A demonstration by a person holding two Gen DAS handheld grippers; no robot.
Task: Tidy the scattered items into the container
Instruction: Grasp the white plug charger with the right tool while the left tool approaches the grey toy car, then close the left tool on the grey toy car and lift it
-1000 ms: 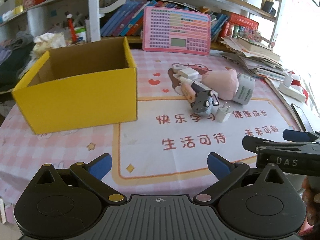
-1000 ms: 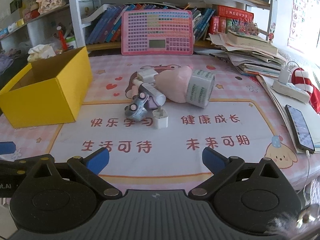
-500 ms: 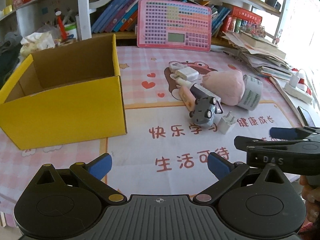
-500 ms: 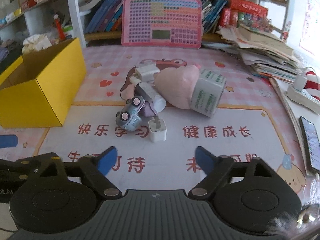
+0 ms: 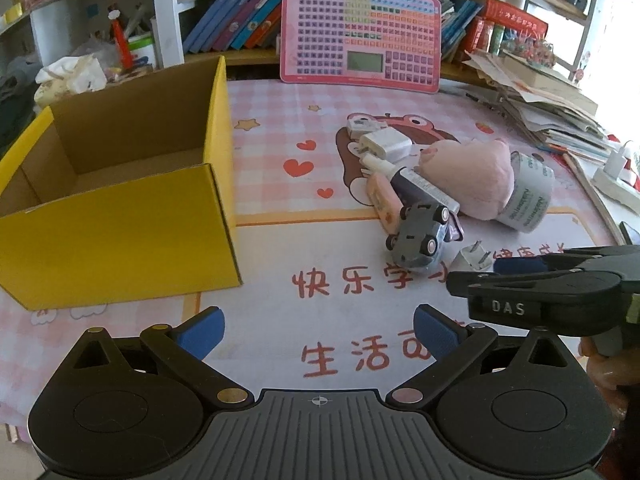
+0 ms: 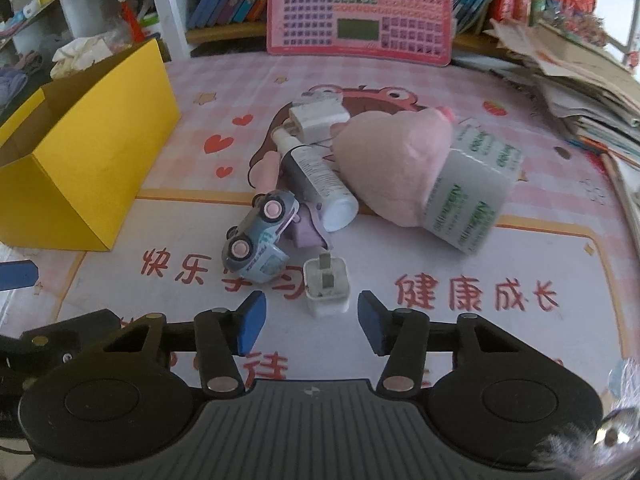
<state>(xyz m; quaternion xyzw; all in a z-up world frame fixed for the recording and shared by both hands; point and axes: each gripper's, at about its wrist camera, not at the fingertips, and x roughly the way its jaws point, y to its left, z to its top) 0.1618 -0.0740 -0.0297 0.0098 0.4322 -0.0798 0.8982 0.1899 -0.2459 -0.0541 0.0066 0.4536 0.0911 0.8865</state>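
Fingers [image 6: 251, 322] of the right gripper [image 6: 311, 322] were closing around the white plug [image 6: 326, 289], pads not touching it; the left gripper [image 5: 319, 332] stayed spread over bare tabletop [image 5: 272, 312]. Only the left view showed the yellow box [image 5: 120, 216] interior, empty; the plug sat half hidden there.

The right gripper [image 5: 520, 276] reads "DAS"; the table mat [image 6: 520, 344] carries red "快乐学习", "健康成长", "生活可待".
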